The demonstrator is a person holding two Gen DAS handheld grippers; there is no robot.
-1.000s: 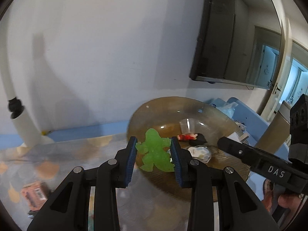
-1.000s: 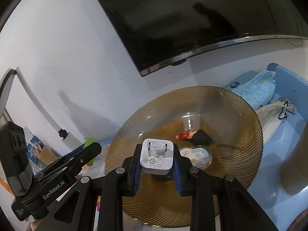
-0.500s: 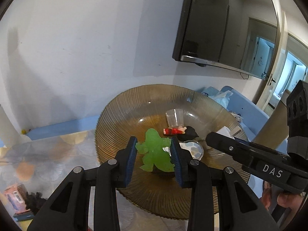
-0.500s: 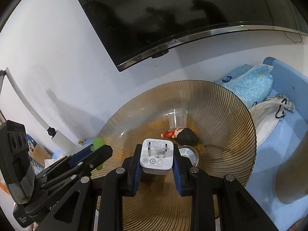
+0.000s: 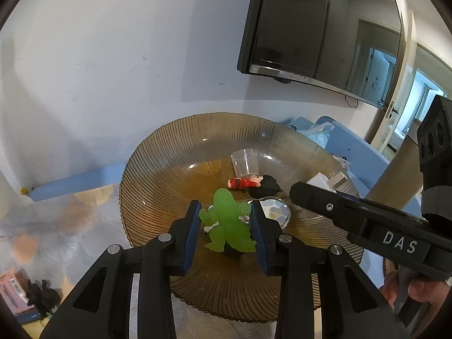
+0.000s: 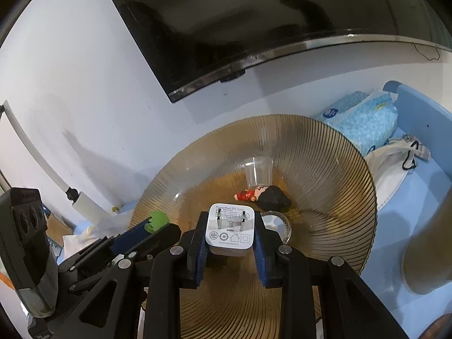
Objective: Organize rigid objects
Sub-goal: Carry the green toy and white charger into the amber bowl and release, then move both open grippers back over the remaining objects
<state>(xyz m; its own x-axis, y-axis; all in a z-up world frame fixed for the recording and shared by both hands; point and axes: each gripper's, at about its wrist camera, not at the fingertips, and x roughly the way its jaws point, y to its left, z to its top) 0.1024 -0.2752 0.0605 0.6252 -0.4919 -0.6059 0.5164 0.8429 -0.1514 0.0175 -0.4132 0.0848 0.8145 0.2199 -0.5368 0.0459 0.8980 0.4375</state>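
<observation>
Green and rubbery-looking, the dinosaur toy (image 5: 227, 220) sits pinched between the pads of my left claw (image 5: 226, 223), flat sides gripped; I judge it light and a little yielding. My right claw (image 6: 229, 233) is clamped on the white charger (image 6: 230, 230) by its smooth side faces, prongs toward the camera; stiff and probably slippery. Both claws hang over the near half of the ribbed amber glass bowl (image 6: 325, 169), tilted down. Ahead of them lie a clear cup (image 6: 258, 171) and a red figurine (image 6: 250, 195).
</observation>
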